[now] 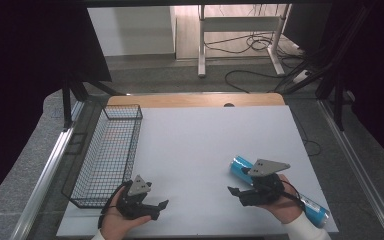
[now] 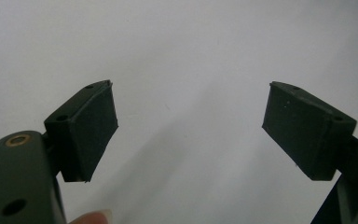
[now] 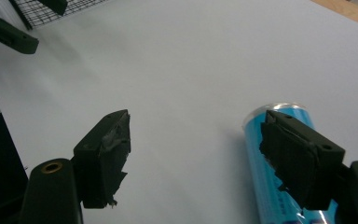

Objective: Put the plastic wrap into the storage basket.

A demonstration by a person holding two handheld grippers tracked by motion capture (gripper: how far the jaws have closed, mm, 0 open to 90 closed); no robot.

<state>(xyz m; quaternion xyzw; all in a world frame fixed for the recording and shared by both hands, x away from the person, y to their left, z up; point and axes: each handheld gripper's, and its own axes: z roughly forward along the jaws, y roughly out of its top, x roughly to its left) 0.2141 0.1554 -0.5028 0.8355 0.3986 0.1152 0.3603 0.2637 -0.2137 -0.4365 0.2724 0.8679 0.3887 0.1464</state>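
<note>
Both jaws spread wide, nothing held: left gripper (image 1: pixel 156 206) low over the white table (image 1: pixel 205 145) near the wire basket (image 1: pixel 107 155), right gripper (image 1: pixel 237 192) just beside a blue can (image 1: pixel 239 166) lying on its side.

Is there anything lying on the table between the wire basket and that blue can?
Nothing: in the high view, bare white tabletop separates the wire basket from the blue can.

Bright blue can (image 1: pixel 240 166) with silver rim; black wire-grid basket (image 1: pixel 111 150); white table (image 1: pixel 200 150); black tongs (image 1: pixel 161 204)
</note>
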